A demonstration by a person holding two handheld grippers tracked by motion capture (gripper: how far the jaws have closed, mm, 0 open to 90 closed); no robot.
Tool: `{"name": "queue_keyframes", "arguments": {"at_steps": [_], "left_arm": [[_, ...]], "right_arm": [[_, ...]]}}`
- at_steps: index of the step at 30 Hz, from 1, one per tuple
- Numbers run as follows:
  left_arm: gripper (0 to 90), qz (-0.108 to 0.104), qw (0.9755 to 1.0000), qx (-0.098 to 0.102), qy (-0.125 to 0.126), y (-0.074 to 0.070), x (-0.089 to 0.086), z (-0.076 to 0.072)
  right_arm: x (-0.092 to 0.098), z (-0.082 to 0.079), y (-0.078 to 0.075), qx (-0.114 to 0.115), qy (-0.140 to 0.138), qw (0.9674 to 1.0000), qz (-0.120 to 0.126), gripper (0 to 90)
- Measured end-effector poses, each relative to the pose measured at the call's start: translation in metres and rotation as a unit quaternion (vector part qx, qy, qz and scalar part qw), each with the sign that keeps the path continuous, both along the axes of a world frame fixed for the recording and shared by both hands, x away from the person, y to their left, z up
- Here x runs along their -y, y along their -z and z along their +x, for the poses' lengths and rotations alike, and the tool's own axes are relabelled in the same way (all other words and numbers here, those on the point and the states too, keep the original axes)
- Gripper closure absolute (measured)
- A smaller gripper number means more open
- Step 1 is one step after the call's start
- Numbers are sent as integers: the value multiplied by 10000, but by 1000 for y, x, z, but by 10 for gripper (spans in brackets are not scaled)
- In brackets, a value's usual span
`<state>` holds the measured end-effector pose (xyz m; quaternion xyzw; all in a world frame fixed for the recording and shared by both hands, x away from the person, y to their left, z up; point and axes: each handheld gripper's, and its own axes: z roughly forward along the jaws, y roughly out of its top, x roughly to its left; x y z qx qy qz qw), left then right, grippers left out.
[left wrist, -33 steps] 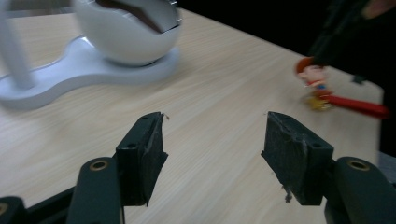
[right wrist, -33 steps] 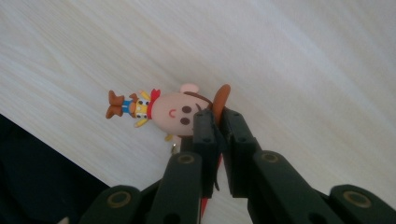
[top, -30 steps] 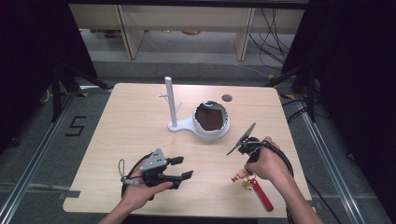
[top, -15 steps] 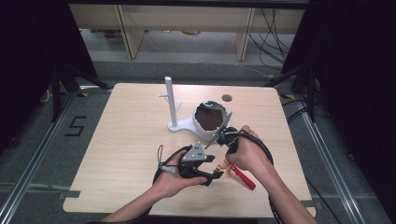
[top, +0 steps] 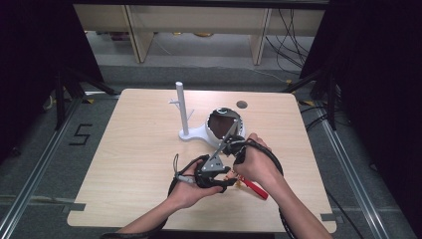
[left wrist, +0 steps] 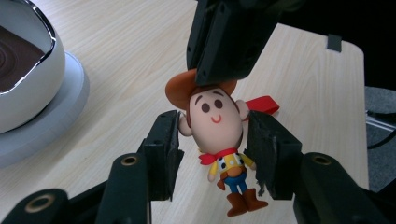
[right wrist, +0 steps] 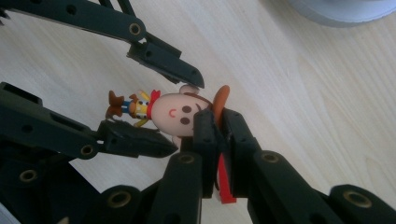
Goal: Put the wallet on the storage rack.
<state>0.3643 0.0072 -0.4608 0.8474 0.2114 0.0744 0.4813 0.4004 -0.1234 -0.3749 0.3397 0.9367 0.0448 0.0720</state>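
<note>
Cowboy figurine (left wrist: 215,135) work takes place low and centre in the high view, on the pale wooden table (top: 134,149). You see the white stand (top: 186,119) with its upright post and the round white bowl-like shell (top: 225,124) above centre in that view, well apart from your hands. Your right gripper (right wrist: 217,135) is clenched on the figurine's orange hat brim, holding the toy over the table, a red strap (right wrist: 224,182) running down between its jaws. Your left gripper (left wrist: 212,144) has just been closing; in the left gripper view its jaws stand either side of the figurine's round head, the one at the picture's left at the ear, the other just beside the head.
</note>
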Motion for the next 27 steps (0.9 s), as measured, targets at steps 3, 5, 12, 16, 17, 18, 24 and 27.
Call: {"name": "queue_keyframes", "arguments": {"at_steps": [3,5,12,16,17,18,24,27], "left_arm": [[528,46,10000,-27,1,-1,0,0],[532,187,9998,-44,12,1,0,2],[598,260,9996,-49,-95,5,1,3],[603,237,9994,1,-233,4,2,2],[606,270,9993,43,-250,3,1,2],[606,286,9993,17,-228,2,1,2],[610,86,9993,154,-315,1,-3,2],[611,23,9991,207,-377,1,-10,3]], "right_arm": [[-3,0,1,11,44,10000,-52,856],[-5,0,0,52,-46,9999,-81,856],[-10,-1,1,53,29,10000,11,857],[-12,-1,-1,135,-160,9998,-77,857],[-13,-1,-2,210,-149,9997,-36,854],[-13,-1,-2,210,-149,9997,-36,854],[-14,-4,-11,451,16,9980,443,733],[-9,-6,-23,760,108,9923,970,644]]}}
